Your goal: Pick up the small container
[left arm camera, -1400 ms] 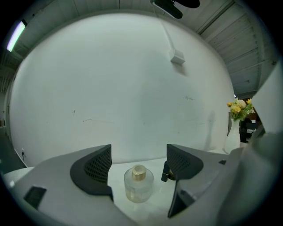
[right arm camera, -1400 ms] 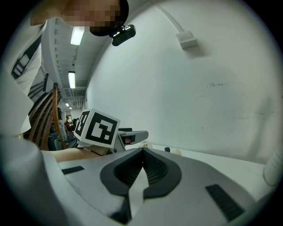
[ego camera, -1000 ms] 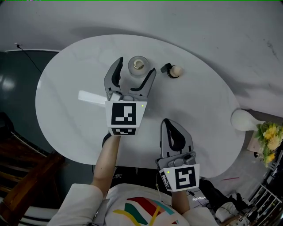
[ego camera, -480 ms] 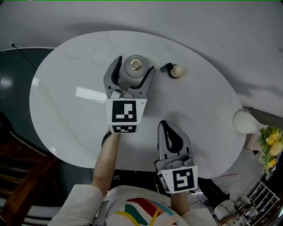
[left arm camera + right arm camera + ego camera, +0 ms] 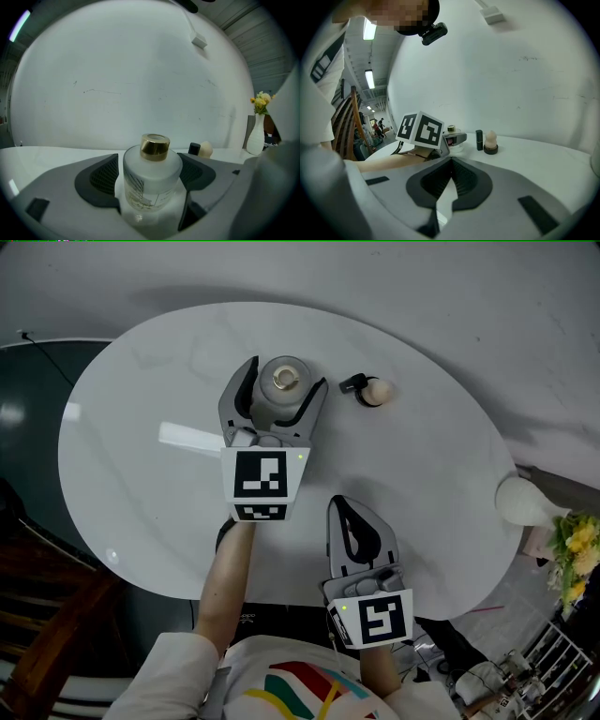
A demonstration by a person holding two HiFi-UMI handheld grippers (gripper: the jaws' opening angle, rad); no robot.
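The small container is a frosted glass bottle with a gold cap (image 5: 284,381) (image 5: 152,173), upright on the white round table (image 5: 141,474). My left gripper (image 5: 288,374) (image 5: 150,187) is open, one jaw on each side of the bottle, which sits deep between the dark pads. I cannot tell whether the pads touch the glass. My right gripper (image 5: 349,507) (image 5: 450,164) is shut and empty, low over the table's near edge. In the right gripper view the bottle's cap (image 5: 451,128) shows just past the left gripper's marker cube.
A beige egg-shaped item on a dark base (image 5: 375,390) (image 5: 490,140) and a small black tube (image 5: 351,383) (image 5: 479,139) stand right of the bottle. A white vase (image 5: 520,501) with yellow flowers (image 5: 572,559) is off the table's right edge. A wooden chair (image 5: 56,615) is at lower left.
The left gripper moved forward so the bottle now sits deep between its jaws. The right gripper drifted slightly left and toward me.
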